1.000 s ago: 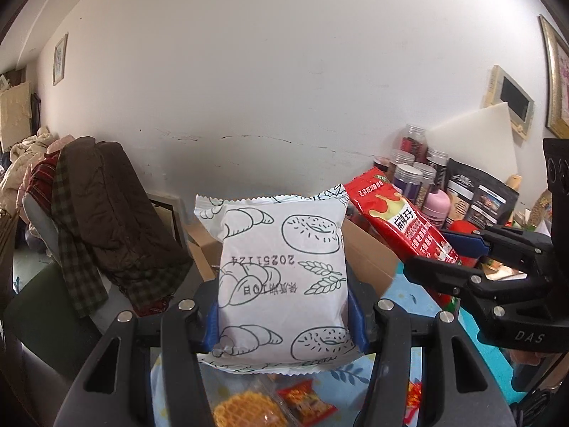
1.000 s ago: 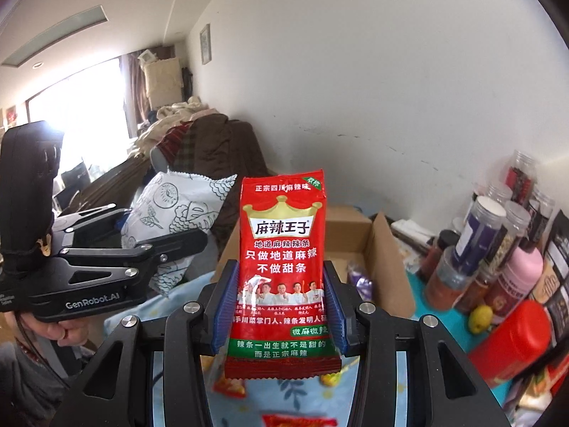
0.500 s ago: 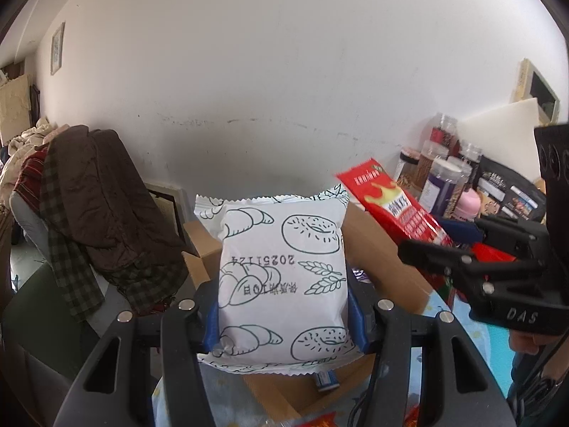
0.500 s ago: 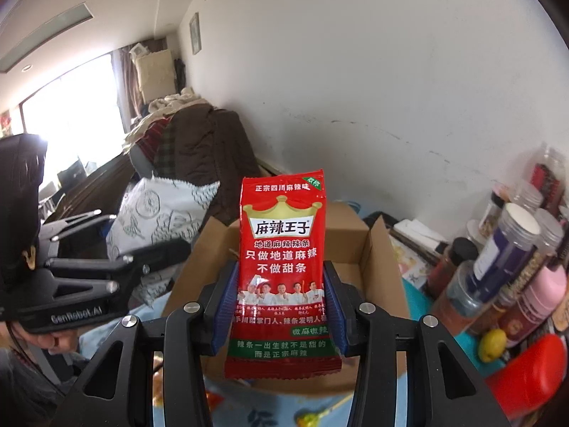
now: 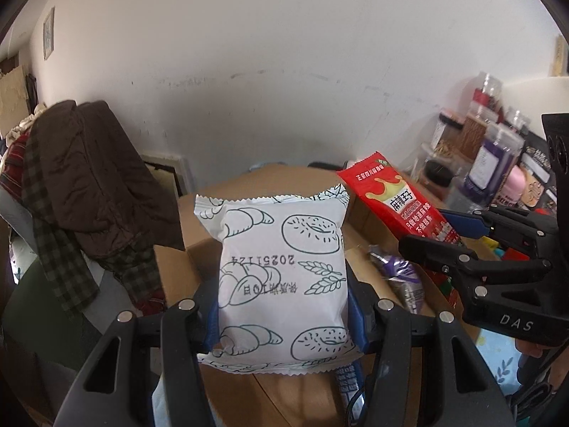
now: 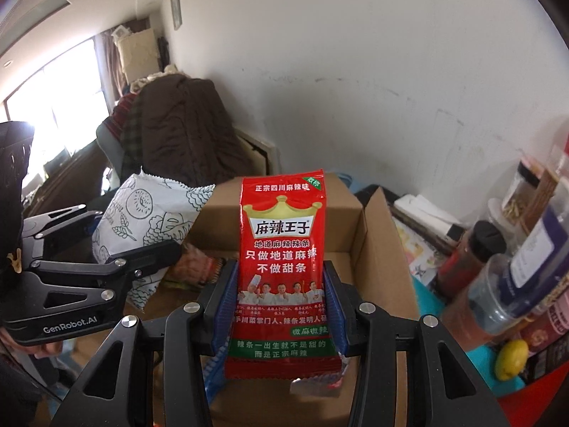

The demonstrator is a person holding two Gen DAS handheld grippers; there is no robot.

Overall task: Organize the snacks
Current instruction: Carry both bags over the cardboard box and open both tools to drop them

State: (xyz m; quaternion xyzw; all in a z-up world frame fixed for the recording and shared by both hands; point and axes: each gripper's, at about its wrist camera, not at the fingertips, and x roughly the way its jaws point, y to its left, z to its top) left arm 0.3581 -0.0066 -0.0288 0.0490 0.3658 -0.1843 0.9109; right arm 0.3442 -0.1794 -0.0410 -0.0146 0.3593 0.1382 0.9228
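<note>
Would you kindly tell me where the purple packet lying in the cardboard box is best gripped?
Grip the purple packet across its narrow middle, coming straight down from above. It lies flat and lengthwise on the floor of the cardboard box, whose walls block any sideways approach.

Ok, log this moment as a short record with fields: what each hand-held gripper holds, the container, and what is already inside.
left hand-held gripper: shut on white bread packet, upright
right hand-held gripper: shut on red spicy-strip packet, upright
container: open cardboard box, just beyond both packets
inside box: purple wrapped snack; other wrappers, unclear
beside box: jars and bottles
</note>
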